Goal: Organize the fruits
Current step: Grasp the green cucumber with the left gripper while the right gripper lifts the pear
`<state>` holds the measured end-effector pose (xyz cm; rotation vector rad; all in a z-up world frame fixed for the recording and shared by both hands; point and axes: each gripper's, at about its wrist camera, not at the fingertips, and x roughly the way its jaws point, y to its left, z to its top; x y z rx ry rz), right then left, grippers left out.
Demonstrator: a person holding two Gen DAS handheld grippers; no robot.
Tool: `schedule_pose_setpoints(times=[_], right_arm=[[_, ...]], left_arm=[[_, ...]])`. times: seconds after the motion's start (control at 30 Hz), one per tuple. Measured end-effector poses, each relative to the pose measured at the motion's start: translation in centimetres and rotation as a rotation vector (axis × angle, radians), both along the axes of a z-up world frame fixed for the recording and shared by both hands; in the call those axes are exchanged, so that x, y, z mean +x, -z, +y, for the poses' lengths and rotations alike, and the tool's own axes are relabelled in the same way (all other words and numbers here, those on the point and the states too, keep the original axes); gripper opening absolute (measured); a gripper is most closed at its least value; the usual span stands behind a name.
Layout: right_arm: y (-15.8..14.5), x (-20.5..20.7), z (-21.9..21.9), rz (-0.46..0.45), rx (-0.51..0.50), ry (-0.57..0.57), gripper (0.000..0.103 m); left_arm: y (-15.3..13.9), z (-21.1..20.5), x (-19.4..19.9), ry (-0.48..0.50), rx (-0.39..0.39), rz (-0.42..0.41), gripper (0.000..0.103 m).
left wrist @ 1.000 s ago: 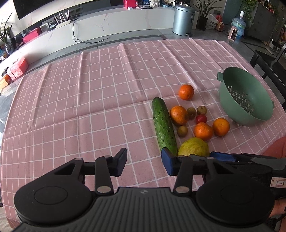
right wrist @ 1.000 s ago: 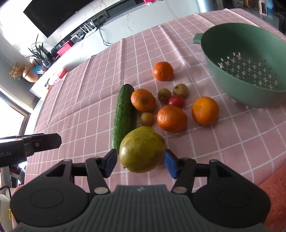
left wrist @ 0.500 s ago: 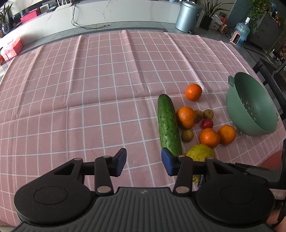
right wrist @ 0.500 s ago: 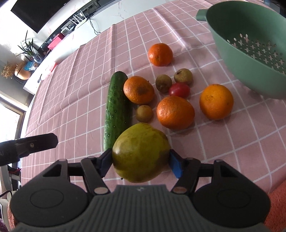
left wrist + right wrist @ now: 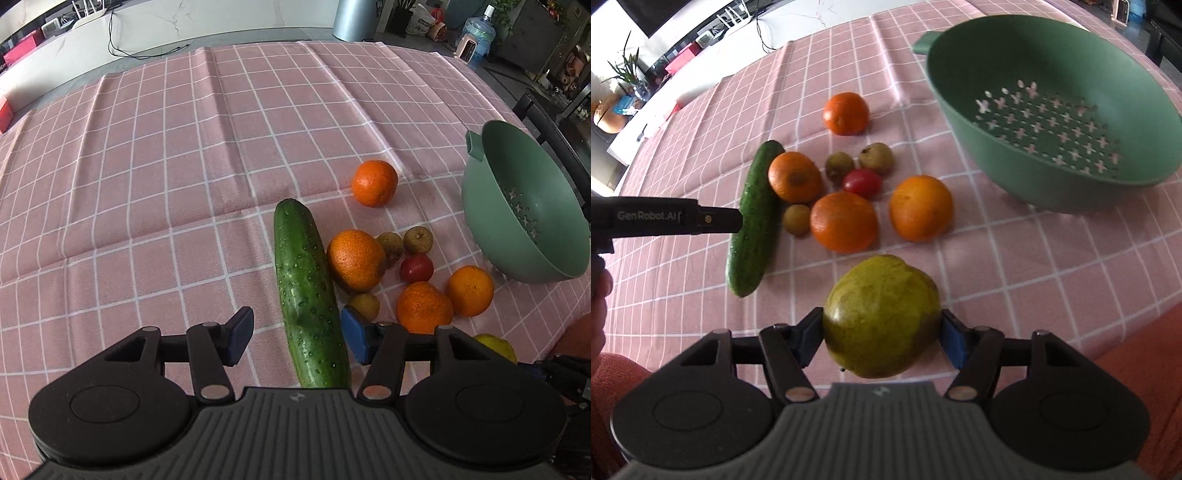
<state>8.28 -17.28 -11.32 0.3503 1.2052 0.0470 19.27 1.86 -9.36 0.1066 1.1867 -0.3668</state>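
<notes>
My right gripper is shut on a yellow-green pear and holds it above the cloth, in front of the green colander. My left gripper is open, its fingers either side of the near end of a cucumber, which also shows in the right wrist view. Several oranges, small brown-green fruits and a red one lie between cucumber and colander. The colander is empty.
A pink checked tablecloth covers the table. A dark chair stands beyond the colander. A white counter and a grey bin stand behind the table. The left gripper's side shows in the right wrist view.
My right gripper has closed on the pear and lifted it toward the colander. My left gripper has moved right and forward so that it straddles the cucumber's near end.
</notes>
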Motion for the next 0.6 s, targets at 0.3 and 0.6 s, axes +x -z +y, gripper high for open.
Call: schedule_pose_setpoints(times=[0.3, 0.6], right_arm=[[0.2, 0.4, -0.5, -0.014, 0.029, -0.015, 0.063], [0.4, 0.7, -1.2, -0.028, 0.070, -0.002, 0.062]], left_arm=[[2.0, -1.3, 1.9, -0.035, 0.019, 0.040, 0.060], [2.2, -1.4, 1.3, -0.043, 0.011, 0.059, 0.042]])
